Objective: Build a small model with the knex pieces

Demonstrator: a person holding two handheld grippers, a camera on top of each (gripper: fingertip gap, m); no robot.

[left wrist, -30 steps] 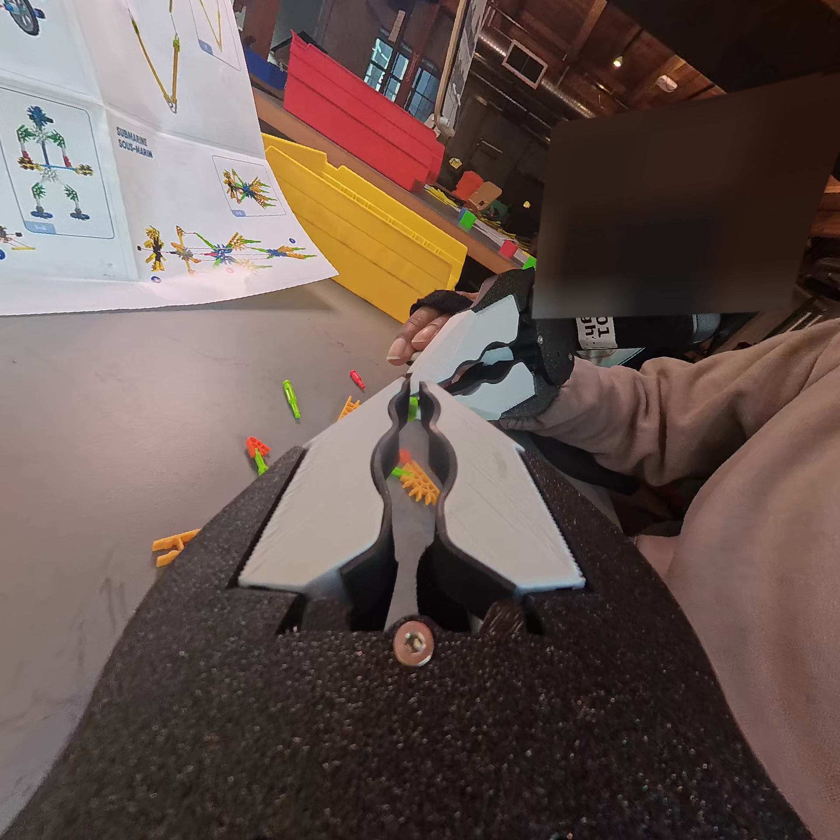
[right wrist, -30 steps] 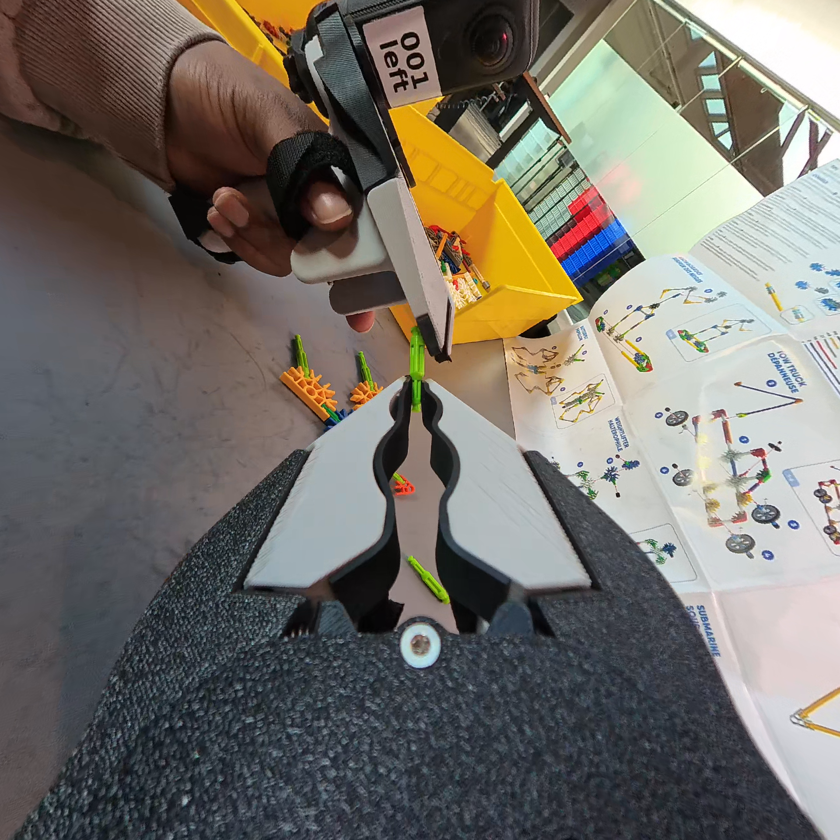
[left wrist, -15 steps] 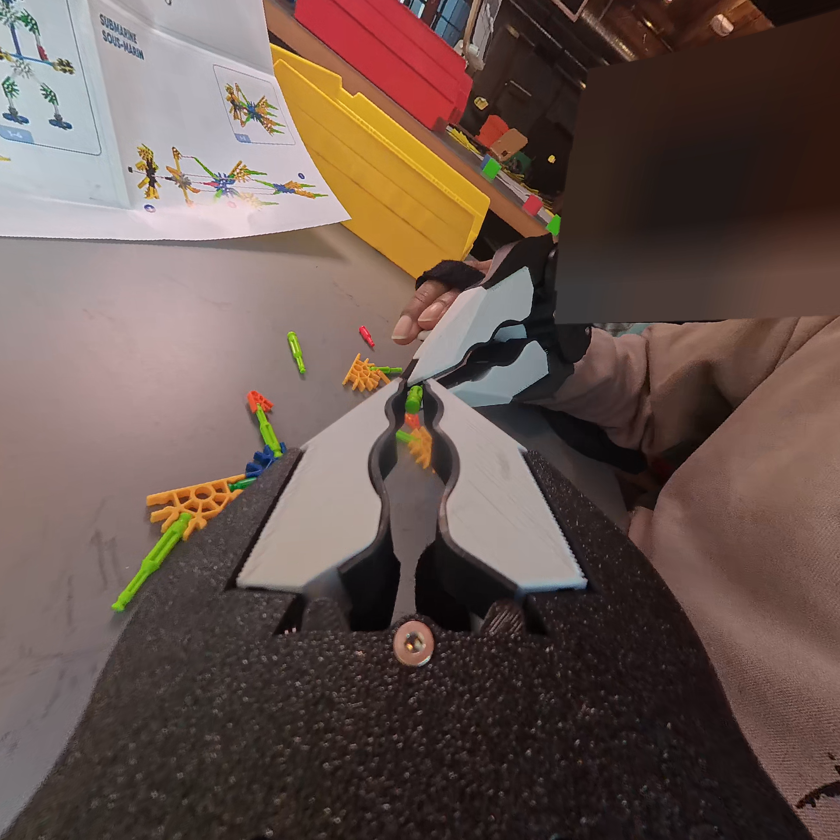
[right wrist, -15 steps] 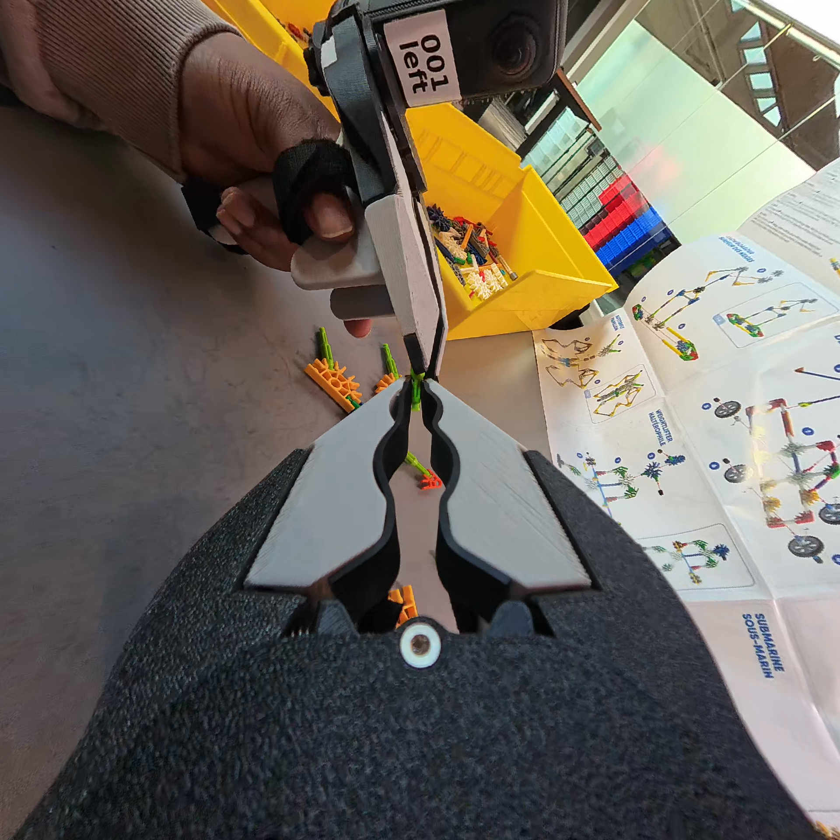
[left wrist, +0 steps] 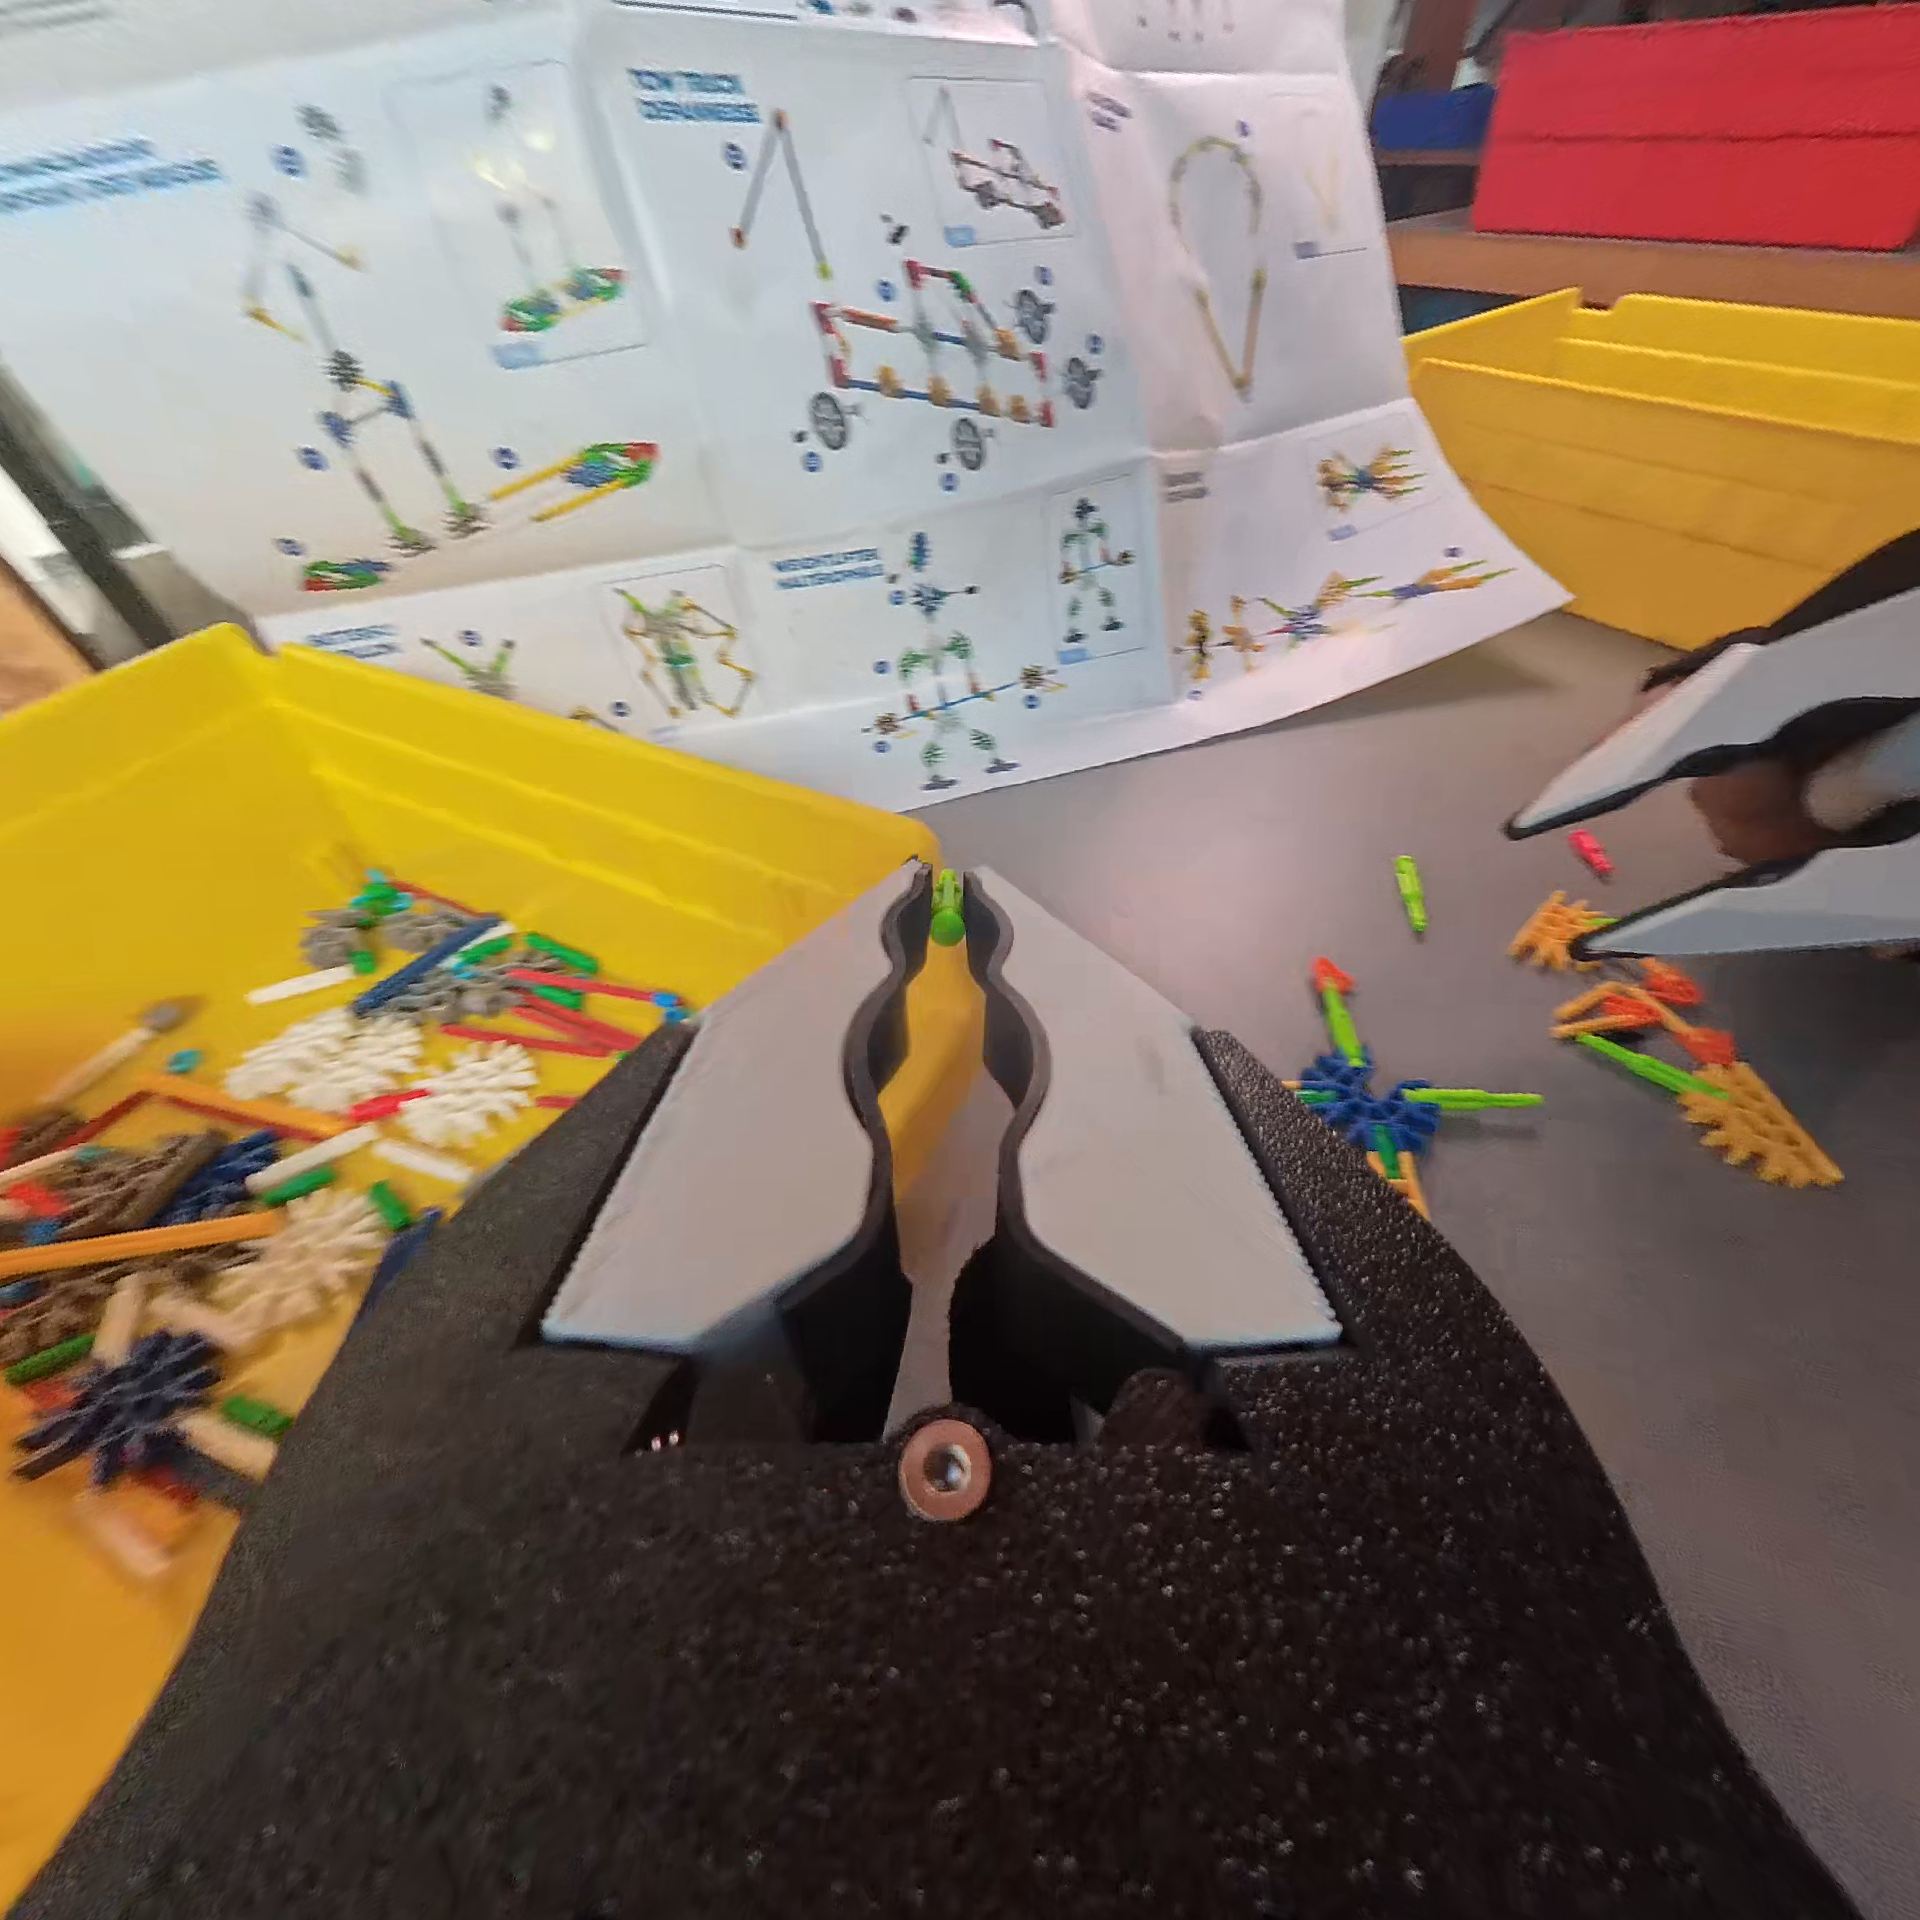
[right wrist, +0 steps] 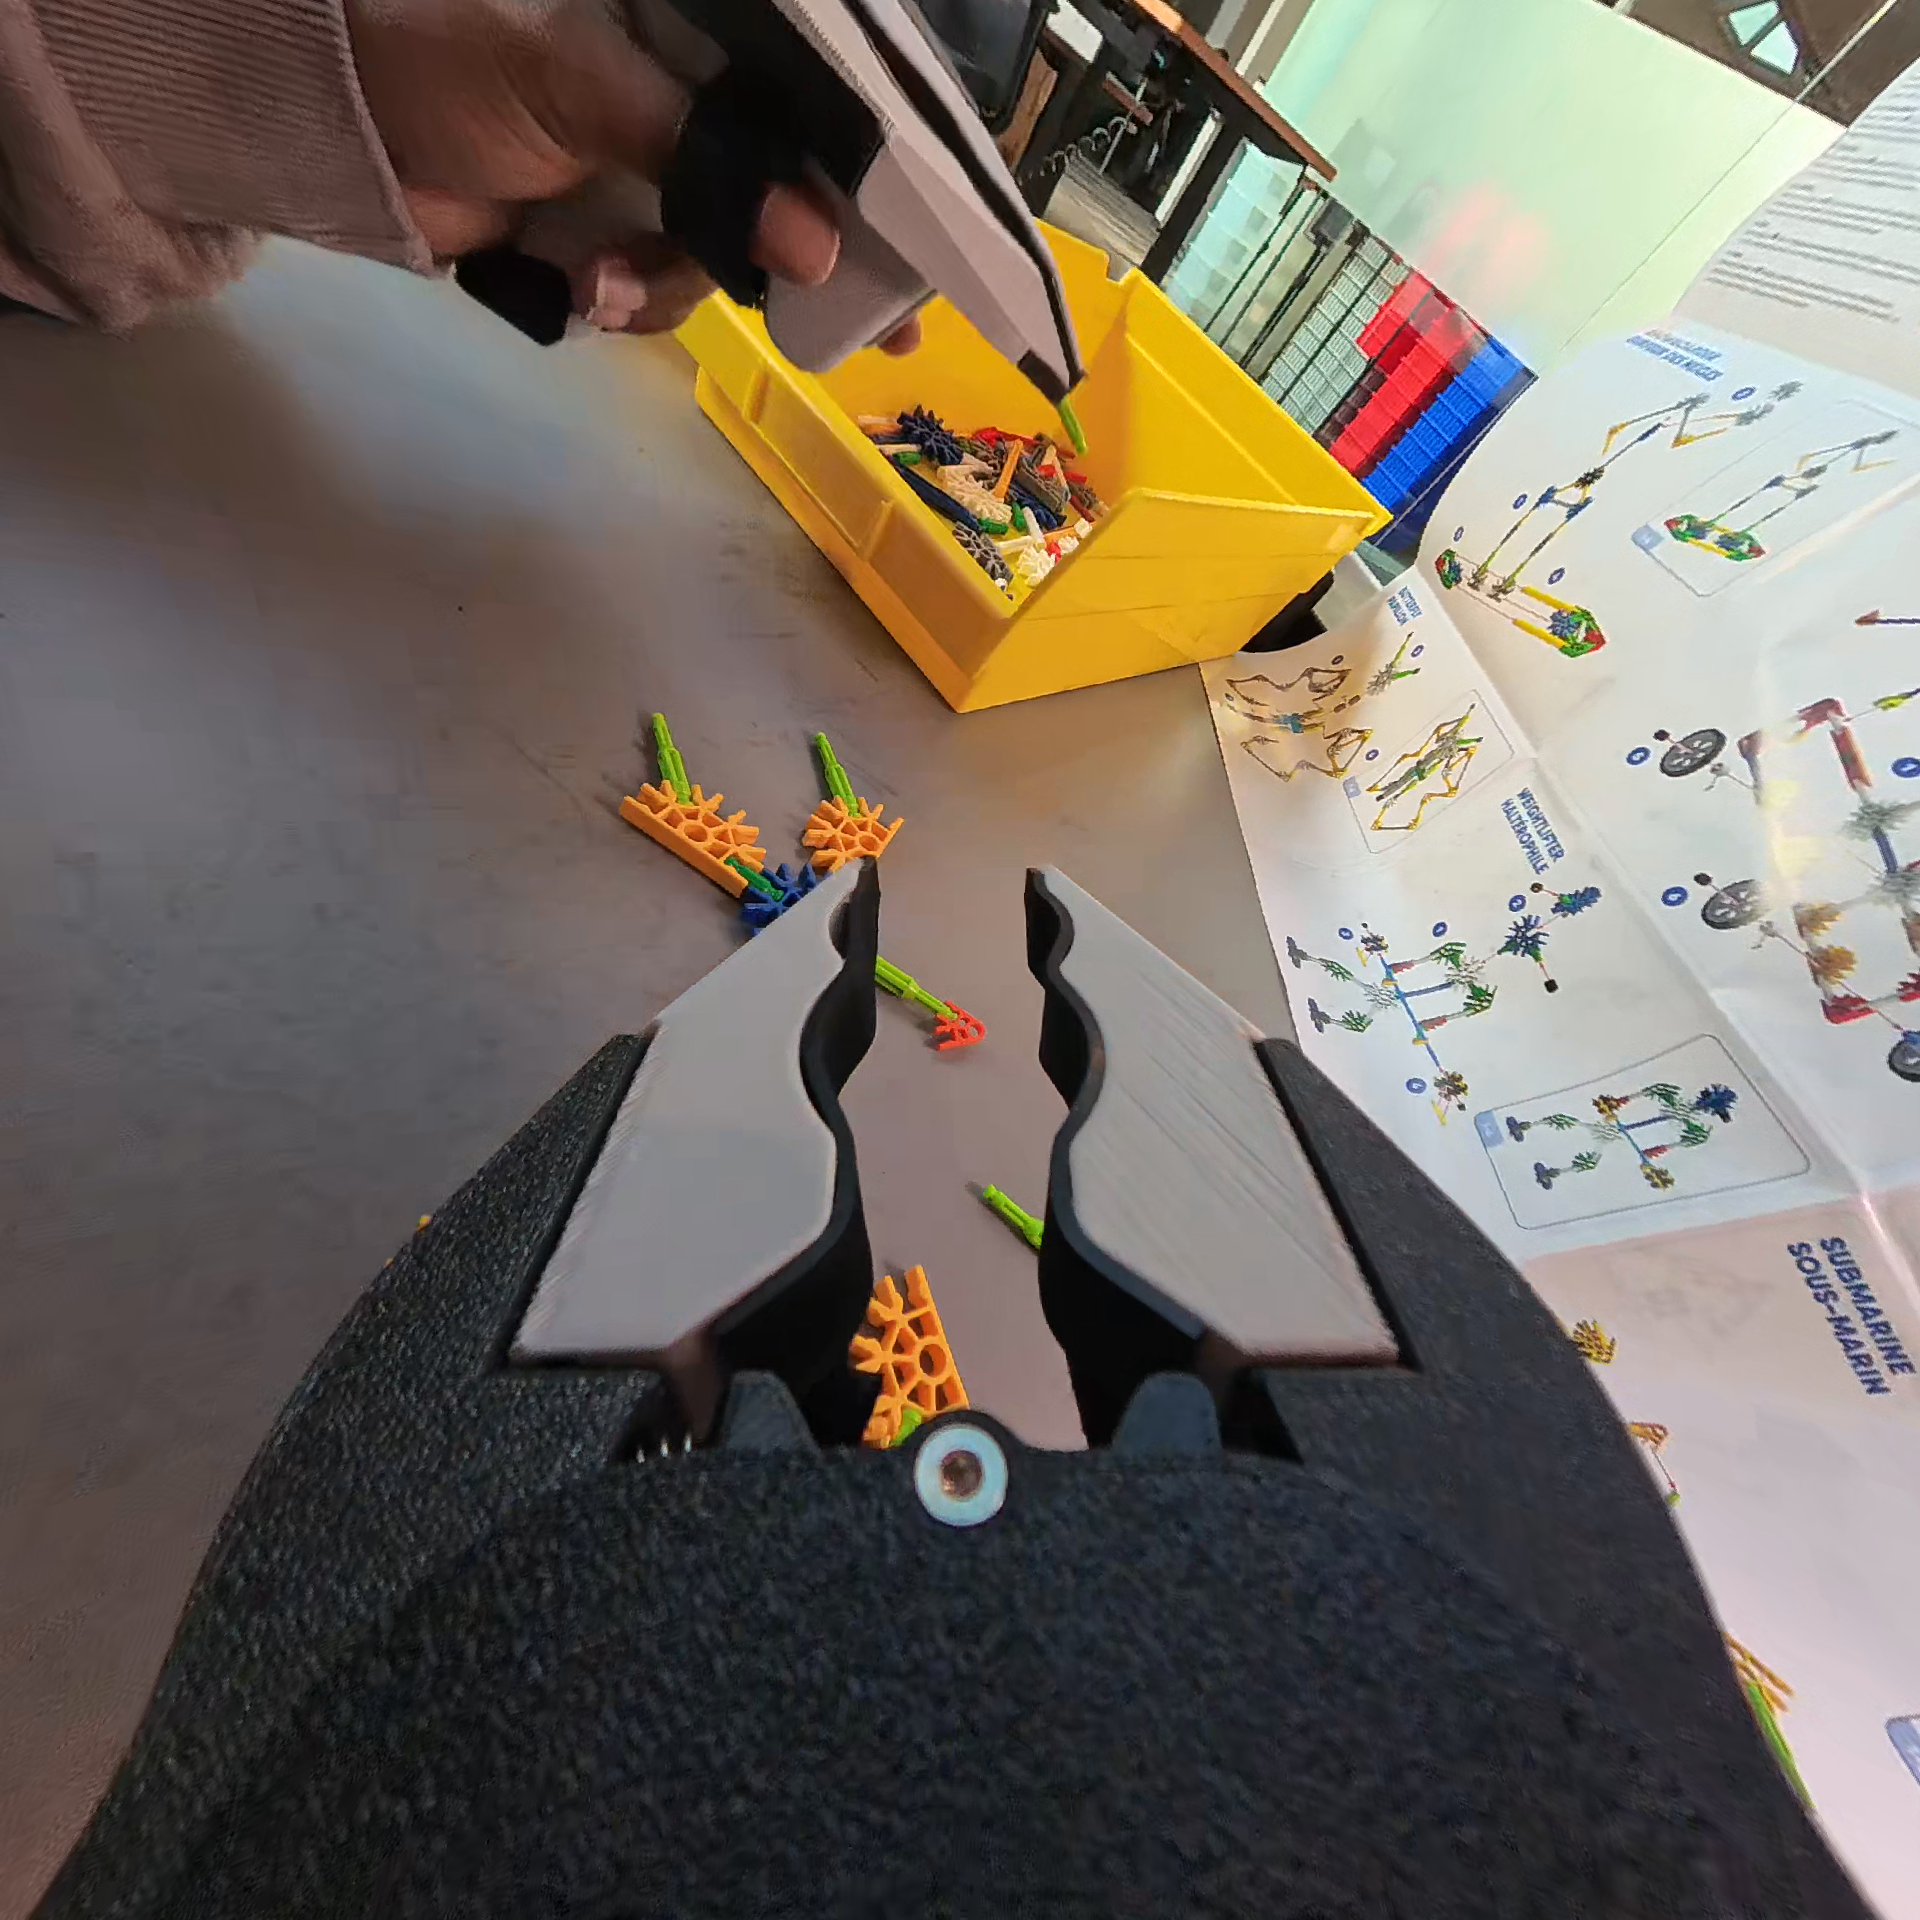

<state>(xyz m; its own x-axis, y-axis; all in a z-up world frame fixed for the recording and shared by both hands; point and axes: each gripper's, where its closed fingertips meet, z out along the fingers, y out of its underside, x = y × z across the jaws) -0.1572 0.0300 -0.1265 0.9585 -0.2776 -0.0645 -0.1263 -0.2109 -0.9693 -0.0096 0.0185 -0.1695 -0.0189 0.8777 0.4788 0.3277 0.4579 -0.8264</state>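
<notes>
Green little rod (left wrist: 945, 918) sits pinched in the left claw (left wrist: 943, 883), over the yellow bin (right wrist: 1226, 488) of toy pieces at top middle. Lower down, the right claw (right wrist: 951, 883) is wide open, holding nothing, above the grey tabletop (right wrist: 312, 727).

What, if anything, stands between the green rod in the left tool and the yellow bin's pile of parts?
Nothing visible: the left tool holds the green rod in open air above the yellow bin.
</notes>
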